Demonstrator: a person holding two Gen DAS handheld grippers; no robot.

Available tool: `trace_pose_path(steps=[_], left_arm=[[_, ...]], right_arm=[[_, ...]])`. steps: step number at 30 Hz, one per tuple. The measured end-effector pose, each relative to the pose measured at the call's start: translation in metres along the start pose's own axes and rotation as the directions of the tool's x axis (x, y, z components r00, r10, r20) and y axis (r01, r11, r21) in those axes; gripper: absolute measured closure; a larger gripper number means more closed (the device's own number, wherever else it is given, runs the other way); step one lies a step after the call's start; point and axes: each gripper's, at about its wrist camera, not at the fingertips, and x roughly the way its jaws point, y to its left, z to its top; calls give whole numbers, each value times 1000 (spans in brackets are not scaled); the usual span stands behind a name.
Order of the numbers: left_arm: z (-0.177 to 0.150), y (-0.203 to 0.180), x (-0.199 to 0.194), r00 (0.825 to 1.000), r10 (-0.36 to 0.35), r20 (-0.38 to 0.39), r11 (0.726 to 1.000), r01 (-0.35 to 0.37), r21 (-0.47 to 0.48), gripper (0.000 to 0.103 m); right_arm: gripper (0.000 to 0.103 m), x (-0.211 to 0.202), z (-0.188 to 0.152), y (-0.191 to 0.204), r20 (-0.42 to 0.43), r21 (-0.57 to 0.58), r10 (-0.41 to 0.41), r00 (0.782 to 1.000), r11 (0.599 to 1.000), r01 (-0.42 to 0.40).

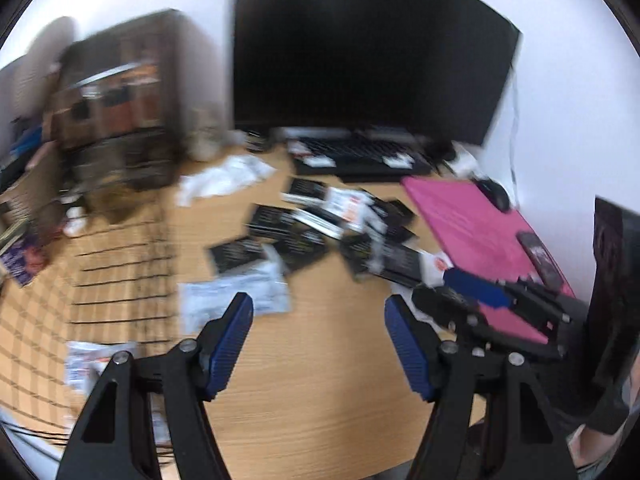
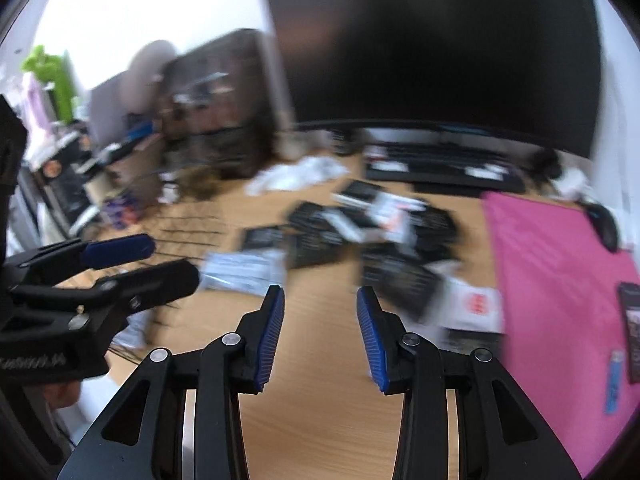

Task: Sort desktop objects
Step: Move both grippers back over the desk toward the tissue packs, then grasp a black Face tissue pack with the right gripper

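Nearest, the left gripper (image 1: pixel 318 312) and right gripper (image 2: pixel 320 306) hang over bare wooden counter (image 2: pixel 320 392), fingers spread wide and empty. Beyond them lie scattered black cards (image 2: pixel 320 236), a pink mat (image 2: pixel 552 288) at right, and the far monitor (image 1: pixel 360 48).

Left hand-held gripper (image 1: pixel 319 322) and right hand-held gripper (image 2: pixel 320 312) (both empty), jaws apart.

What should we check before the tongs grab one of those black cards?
1. Left tongs open and holding nothing: ok.
2. Right tongs open and holding nothing: ok.
3. Black cards in view ahead on the desk: ok.
4. One card lying apart from the pile: cannot tell, the picture is blurred.
5. Pink mat has bare room: ok.
6. Pictures sharp enough to aim: not ok.
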Motion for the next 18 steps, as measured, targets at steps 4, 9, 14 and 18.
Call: trace_pose_path(steps=[4, 9, 14, 18], left_arm=[[-5, -33, 43, 997, -31, -73, 999, 33, 34, 30], [-13, -49, 77, 989, -57, -139, 997, 63, 39, 30], [-4, -47, 93, 987, -64, -149, 998, 67, 12, 30], [12, -49, 104, 988, -71, -136, 997, 72, -2, 30]], right_arm=[[56, 10, -16, -48, -61, 2, -100, 993, 995, 101], [56, 22, -37, -89, -116, 36, -136, 984, 989, 141], [54, 24, -39, -104, -117, 56, -156, 981, 985, 164], [49, 28, -40, -112, -123, 79, -152, 981, 984, 162]])
